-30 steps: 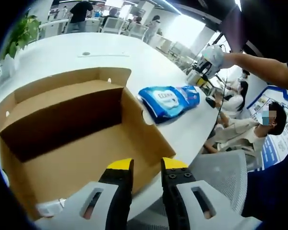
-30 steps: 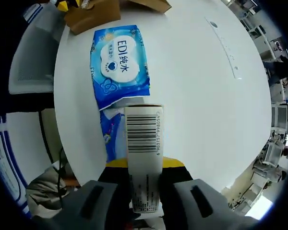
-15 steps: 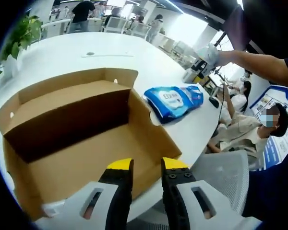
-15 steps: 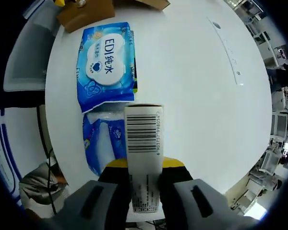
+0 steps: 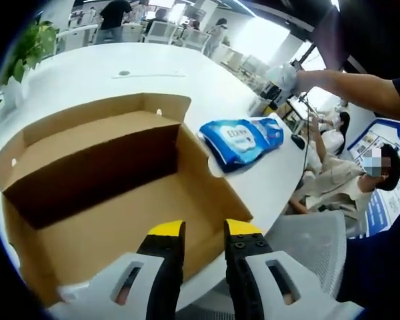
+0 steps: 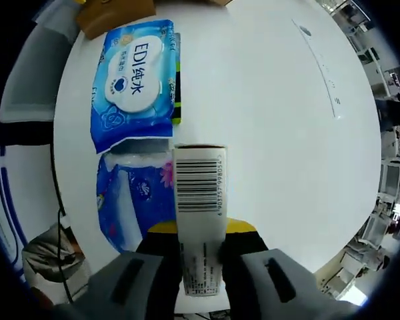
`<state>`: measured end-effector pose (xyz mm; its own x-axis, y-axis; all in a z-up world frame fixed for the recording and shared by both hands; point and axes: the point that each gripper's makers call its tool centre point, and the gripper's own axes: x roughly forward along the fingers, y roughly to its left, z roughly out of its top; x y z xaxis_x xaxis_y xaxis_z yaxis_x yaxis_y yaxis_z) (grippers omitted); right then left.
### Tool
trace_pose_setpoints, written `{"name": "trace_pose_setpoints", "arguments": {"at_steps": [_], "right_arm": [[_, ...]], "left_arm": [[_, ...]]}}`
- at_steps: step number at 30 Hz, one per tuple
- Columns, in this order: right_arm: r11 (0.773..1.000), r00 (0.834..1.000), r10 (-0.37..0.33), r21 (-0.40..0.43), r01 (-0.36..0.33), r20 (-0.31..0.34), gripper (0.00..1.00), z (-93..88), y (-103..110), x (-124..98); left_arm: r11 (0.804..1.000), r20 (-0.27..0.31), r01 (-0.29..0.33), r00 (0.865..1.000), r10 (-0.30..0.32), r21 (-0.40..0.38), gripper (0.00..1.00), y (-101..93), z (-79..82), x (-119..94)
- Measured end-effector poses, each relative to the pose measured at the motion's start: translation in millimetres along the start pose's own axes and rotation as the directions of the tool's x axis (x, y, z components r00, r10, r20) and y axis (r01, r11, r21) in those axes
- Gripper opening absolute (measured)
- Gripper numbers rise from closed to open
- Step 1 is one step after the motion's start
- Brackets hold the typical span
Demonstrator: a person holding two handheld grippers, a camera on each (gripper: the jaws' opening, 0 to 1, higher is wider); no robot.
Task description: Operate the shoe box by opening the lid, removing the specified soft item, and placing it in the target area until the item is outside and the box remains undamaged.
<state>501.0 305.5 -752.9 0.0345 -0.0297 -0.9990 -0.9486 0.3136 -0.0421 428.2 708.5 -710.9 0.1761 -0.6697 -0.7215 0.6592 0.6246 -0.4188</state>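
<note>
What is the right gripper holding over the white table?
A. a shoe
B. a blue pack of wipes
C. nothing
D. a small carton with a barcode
D: the right gripper is shut on a small carton printed with a barcode, above the white table.

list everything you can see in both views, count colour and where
shoe box: 1, brown cardboard, open, on the white table near the left gripper
wet wipes pack: 1, blue and white, on the table beside the box
tissue pack: 1, darker blue, next to the wipes pack
barcoded carton: 1, white, held in the right gripper
table: 1, white
potted plant: 1, green, far table edge
grey chair: 1, by the table
left gripper: yellow-tipped black fingers, nearly closed, empty
right gripper: clamped on the carton
</note>
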Motion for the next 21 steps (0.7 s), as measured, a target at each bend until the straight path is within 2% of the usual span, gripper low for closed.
{"name": "trace_pose_setpoints", "arguments": {"at_steps": [8,21], "right_arm": [[0.999,1.0,0.003,-0.032,-0.003,0.003,0.2,-0.7,1.3,14.3],[0.999,1.0,0.016,-0.052,-0.015,0.003,0.21,2.9,-0.8,14.6]], "left_arm": [[1.0,-0.005,0.009,1.0,-0.009,0.004,0.21,-2.6,3.2,5.2],[1.0,-0.007,0.017,1.0,-0.017,0.009,0.21,-2.2,9.1,7.7]]}}
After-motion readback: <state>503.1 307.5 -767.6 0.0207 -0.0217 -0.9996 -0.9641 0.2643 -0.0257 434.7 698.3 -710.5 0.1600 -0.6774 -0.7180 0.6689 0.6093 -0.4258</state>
